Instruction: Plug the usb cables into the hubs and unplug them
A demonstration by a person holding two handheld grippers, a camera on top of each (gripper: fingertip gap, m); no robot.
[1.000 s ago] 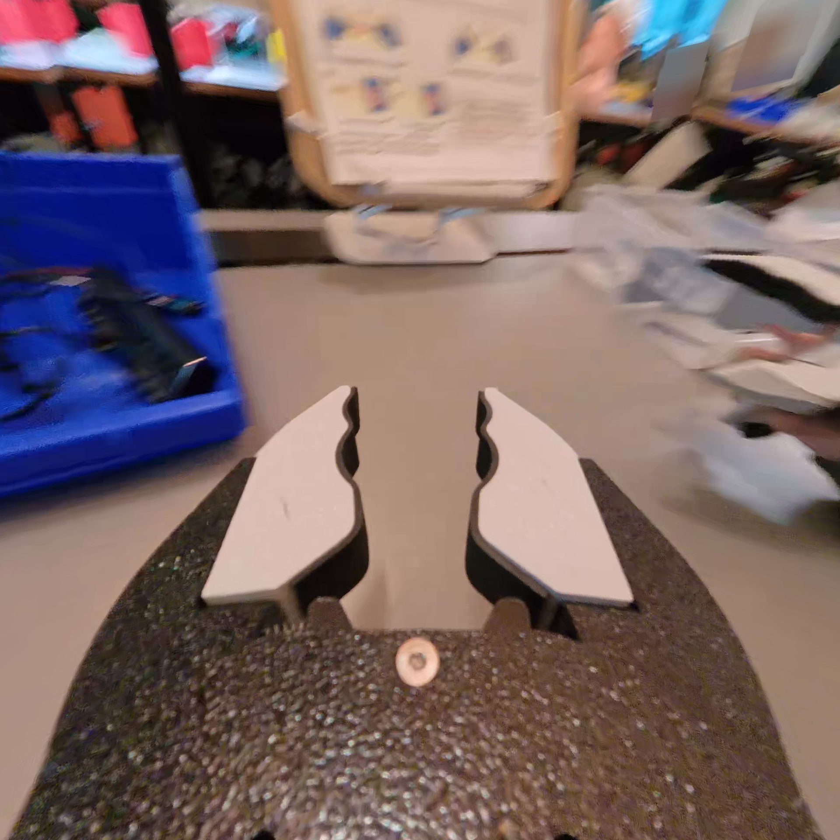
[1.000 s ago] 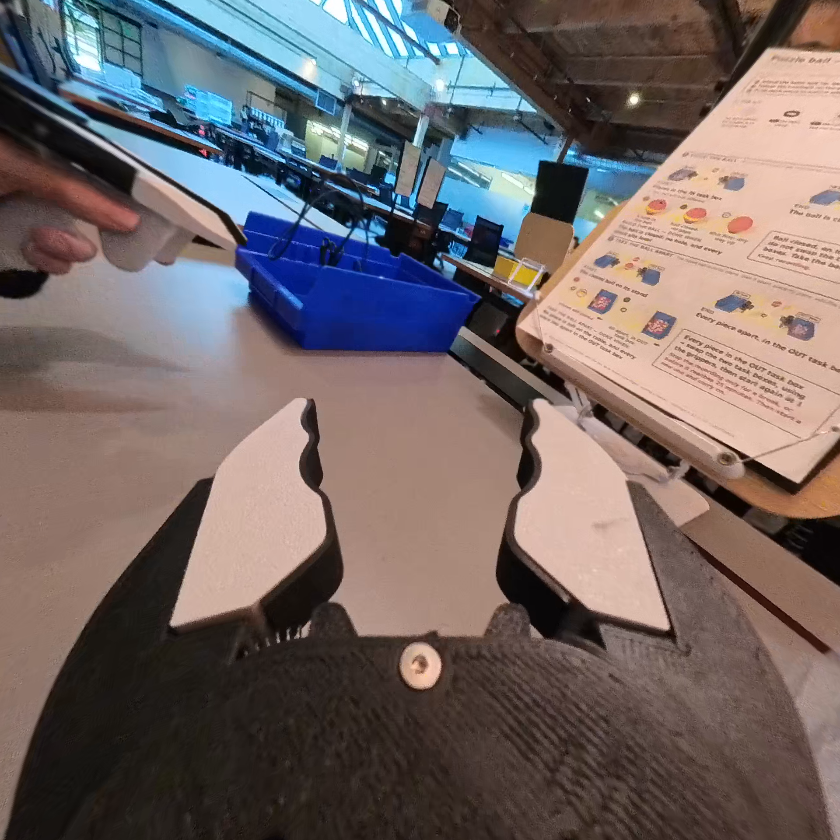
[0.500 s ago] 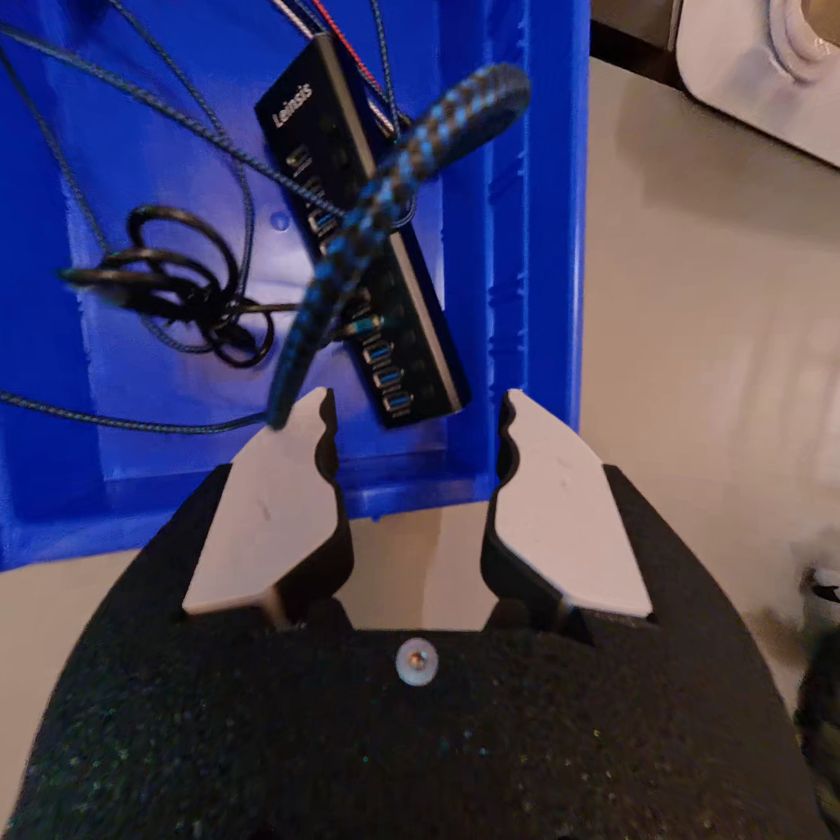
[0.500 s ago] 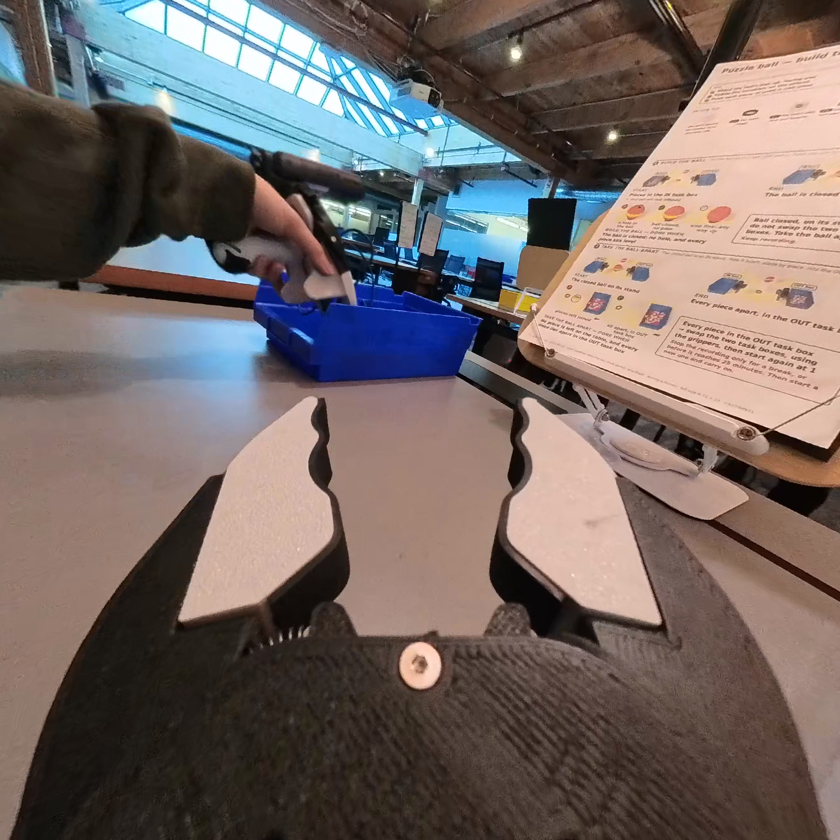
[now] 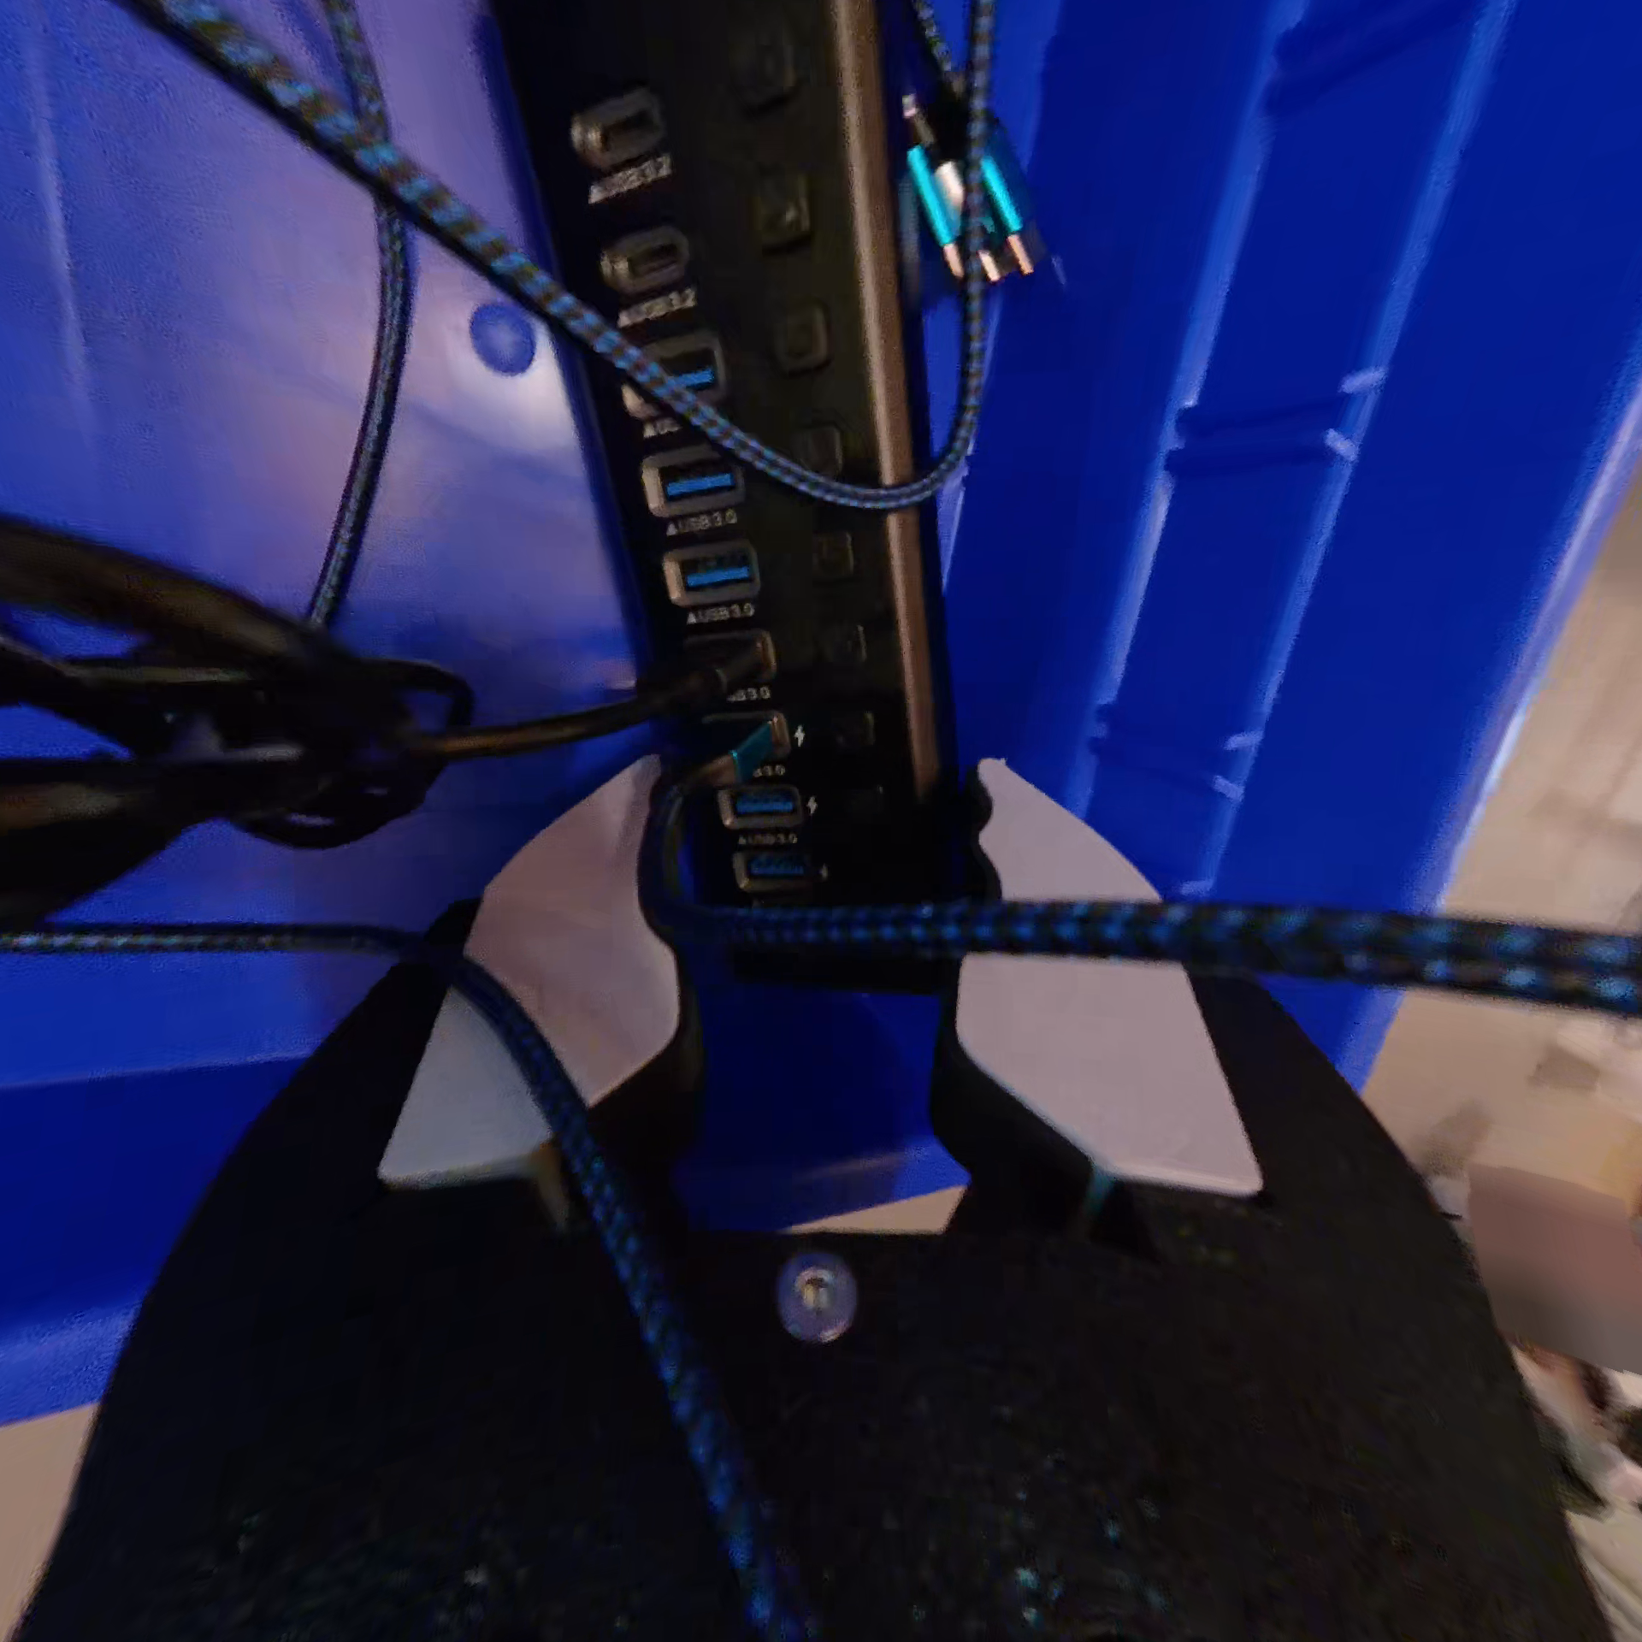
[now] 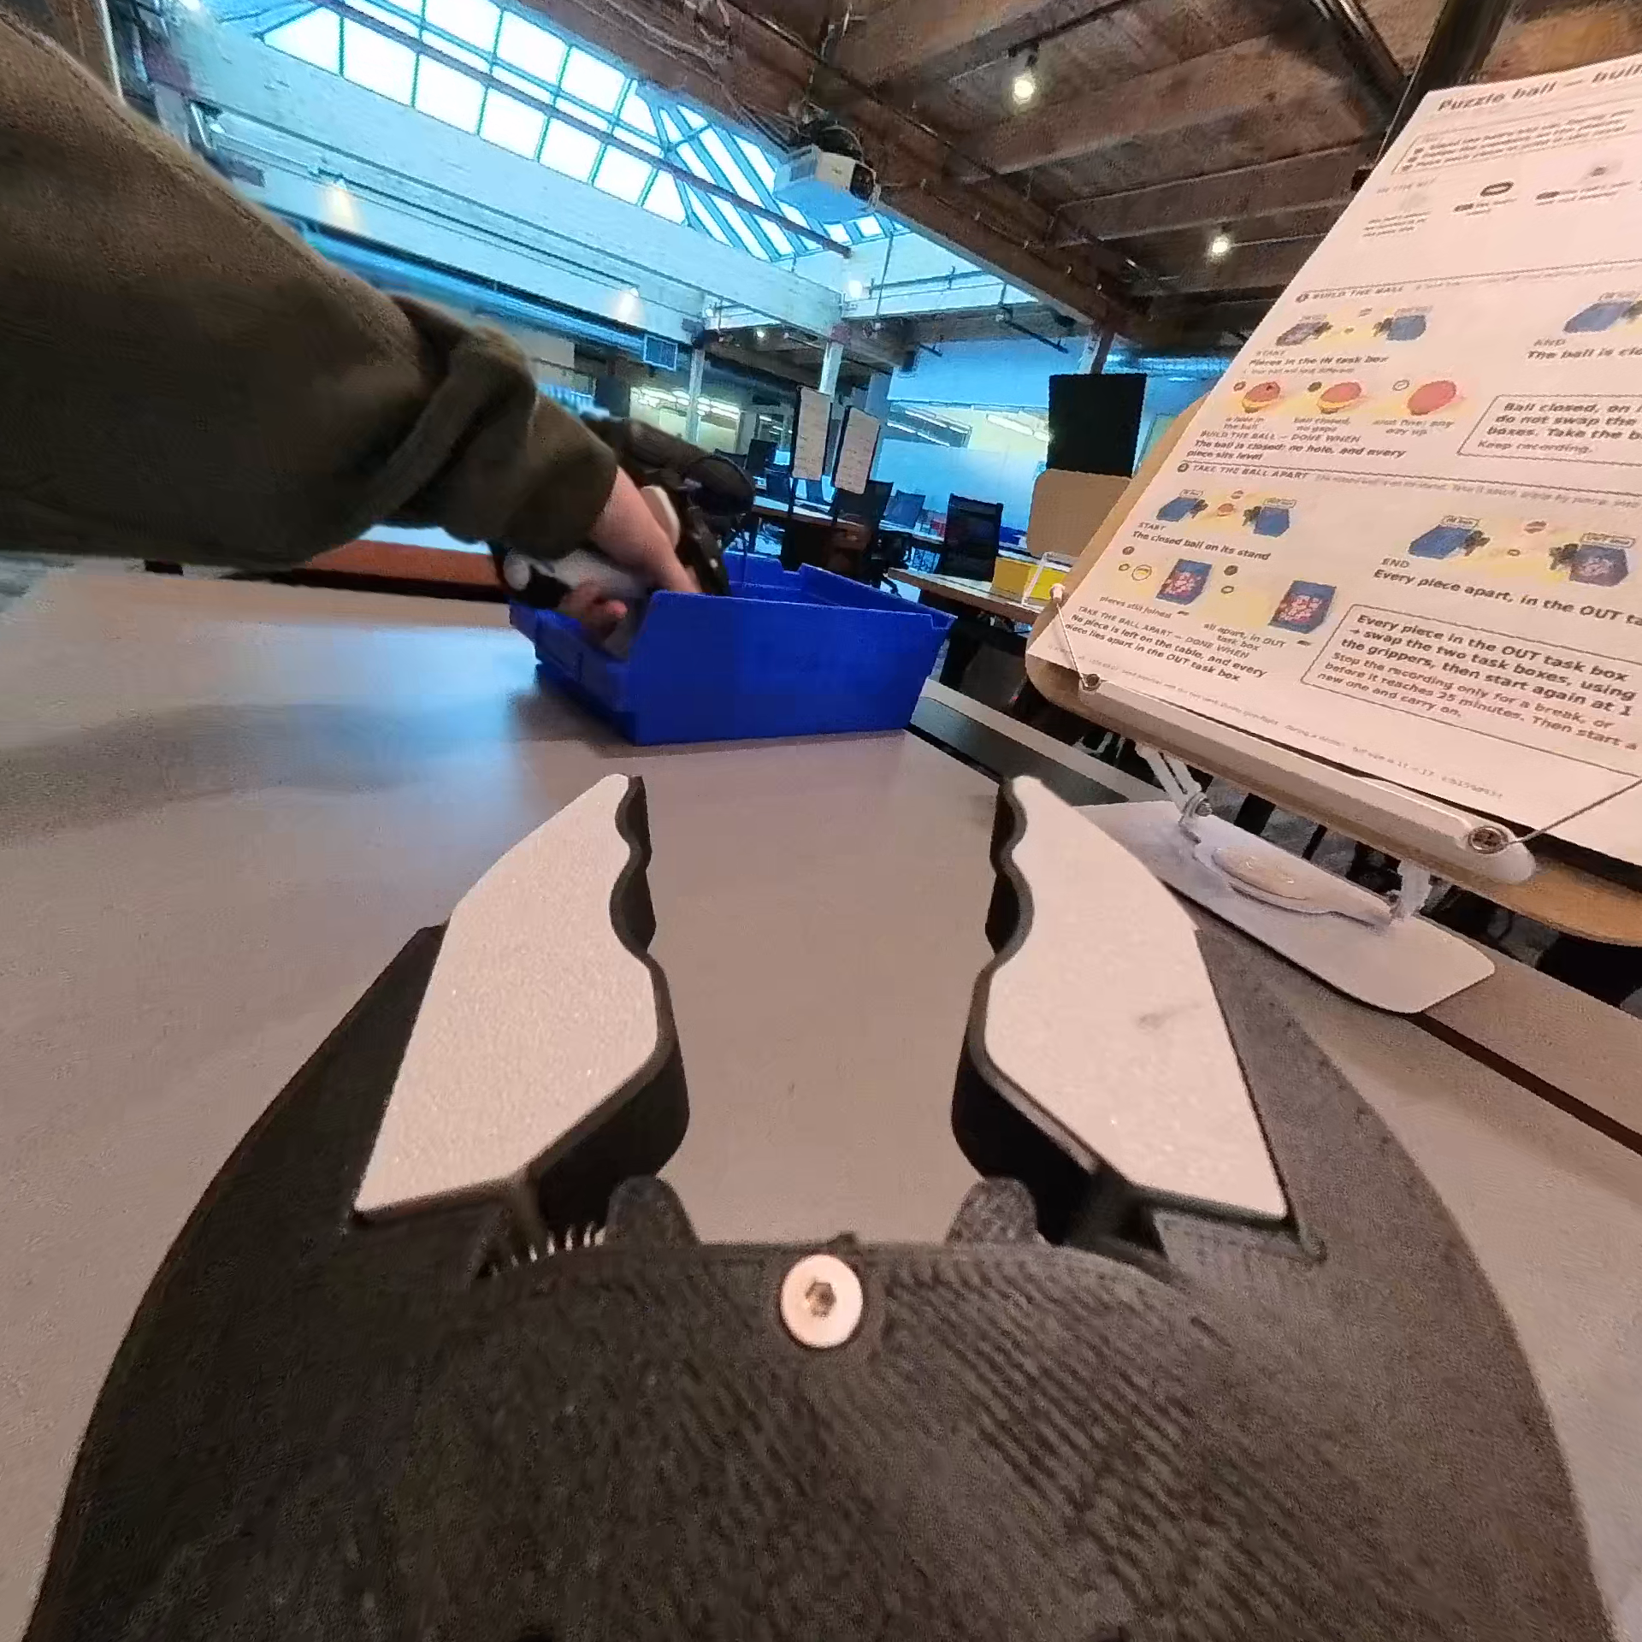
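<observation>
— Timber beams and skylights overhead, long grey worktop (image 6: pixel 222 888) underneath. See the blue plastic bin (image 6: pixel 755 657) at the far end?

— Yes. A long black USB hub (image 5: pixel 782 533) lies along its right wall, with a row of ports down its face, several blue inside, and a row of small buttons beside them.

— Cables?

— Blue-and-black braided cables (image 5: pixel 1244 942) are draped everywhere; one runs across both fingers, another trails over the claw's black body. A thicker black cable (image 5: pixel 551 729) seems plugged into a lower port. Loose teal-sleeved connectors (image 5: pixel 968 213) hang by the wall.

— And the left claw (image 5: pixel 817 871)?

— Down inside the bin, parted, its pale fingers (image 5: pixel 577 933) flanking the hub's near end. Whether they touch it, I cannot tell.

— The right claw (image 6: pixel 822 888)?

— Spread wide, holding nothing, low over bare worktop, well apart from the bin. A printed instruction sheet on a tilted wooden stand (image 6: pixel 1386 551) sits at its right.
</observation>
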